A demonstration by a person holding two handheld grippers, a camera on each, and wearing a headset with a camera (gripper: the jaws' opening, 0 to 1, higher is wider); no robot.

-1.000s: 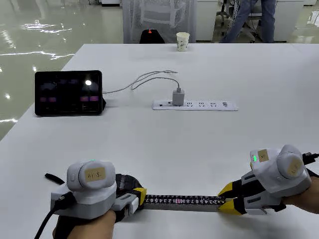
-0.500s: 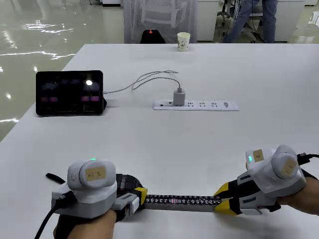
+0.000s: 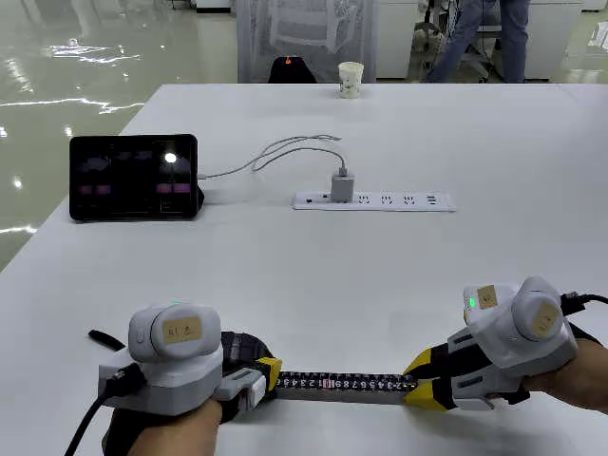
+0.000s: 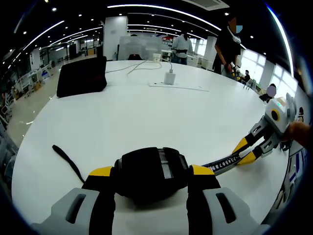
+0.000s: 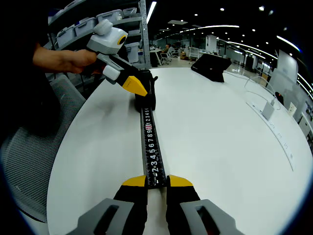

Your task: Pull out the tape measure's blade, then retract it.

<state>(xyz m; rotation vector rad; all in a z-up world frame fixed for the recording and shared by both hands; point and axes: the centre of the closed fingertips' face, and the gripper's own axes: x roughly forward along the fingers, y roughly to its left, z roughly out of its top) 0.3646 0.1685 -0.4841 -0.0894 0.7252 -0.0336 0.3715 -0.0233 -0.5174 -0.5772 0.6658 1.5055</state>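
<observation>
My right gripper pinches the tip of the blade, which lies drawn out flat on the white table. My left gripper clamps the black tape measure at the near edge. The pull looks largely done and the retraction is left. Numerals 2 to 9 read along the blade, but the grippers' tan stickers are illegible. Beyond lie a power strip, a tablet and a paper cup.

Head view: tape measure case mostly hidden behind left gripper; blade tip buried between right gripper jaws.
</observation>
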